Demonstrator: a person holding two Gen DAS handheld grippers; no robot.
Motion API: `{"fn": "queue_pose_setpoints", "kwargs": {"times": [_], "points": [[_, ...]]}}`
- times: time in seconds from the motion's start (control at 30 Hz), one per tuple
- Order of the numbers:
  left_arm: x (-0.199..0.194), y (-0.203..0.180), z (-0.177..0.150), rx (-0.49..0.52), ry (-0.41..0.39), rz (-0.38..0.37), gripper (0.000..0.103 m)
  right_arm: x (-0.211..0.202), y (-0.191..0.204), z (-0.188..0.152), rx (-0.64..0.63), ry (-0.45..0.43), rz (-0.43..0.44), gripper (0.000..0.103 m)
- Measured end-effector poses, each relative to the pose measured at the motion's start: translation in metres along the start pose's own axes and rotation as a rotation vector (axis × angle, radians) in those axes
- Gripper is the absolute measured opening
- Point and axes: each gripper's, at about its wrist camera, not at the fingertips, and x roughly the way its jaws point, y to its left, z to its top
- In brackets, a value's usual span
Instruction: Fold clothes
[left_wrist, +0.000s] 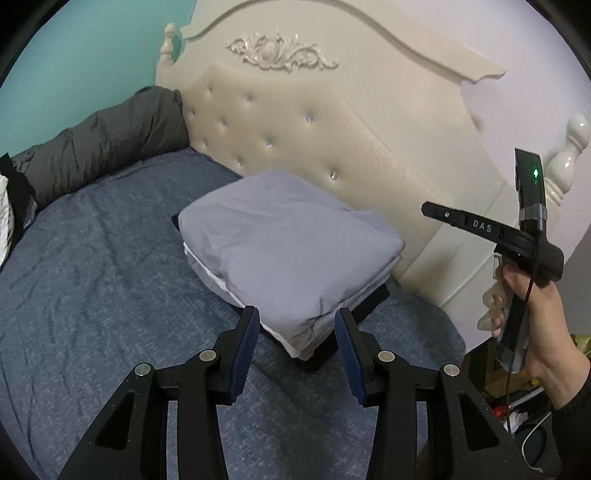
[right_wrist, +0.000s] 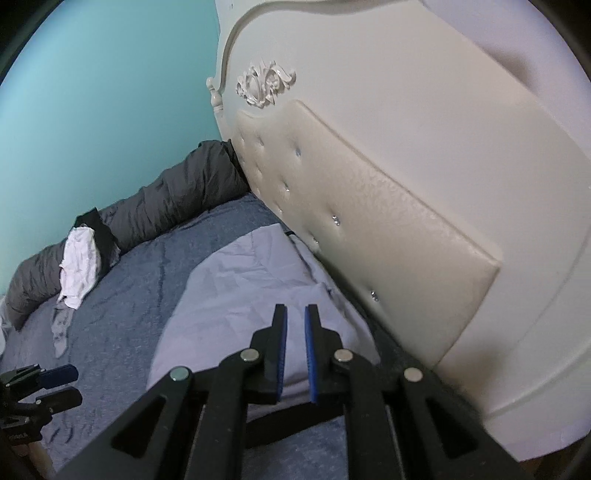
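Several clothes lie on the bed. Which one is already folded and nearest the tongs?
The grey garment on top of the stack by the headboard. It is folded square; the white garment lies crumpled, far off by the dark duvet.

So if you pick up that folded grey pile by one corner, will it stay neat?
Probably not. The folded grey pile looks like soft, creased cloth, so it would likely droop. Its stacked layers seem loose and could slide apart. It probably weighs little.
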Motion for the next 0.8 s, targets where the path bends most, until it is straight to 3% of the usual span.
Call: {"fn": "queue_pose_setpoints", "kwargs": {"times": [0.07,0.13,0.2,0.37,0.8], "points": [[-0.012,-0.001,-0.003,0.0,-0.006,0.003,0.047,-0.014,0.005,-0.004,0.005,-0.01,0.007,0.015],[-0.024,0.0,-0.005,-0.005,-0.014,0.012,0.048,-0.027,0.01,-0.008,0.01,-0.02,0.018,0.033],[-0.035,0.0,-0.007,-0.009,-0.022,0.016,0.048,-0.041,0.016,-0.014,0.011,-0.03,0.028,0.044],[-0.065,-0.007,-0.013,-0.003,-0.049,0.024,0.052,-0.067,0.031,-0.024,-0.004,-0.046,0.026,0.047],[-0.144,-0.023,-0.033,0.018,-0.117,0.054,0.065,-0.147,0.07,-0.051,-0.025,-0.103,0.012,0.074]]}}
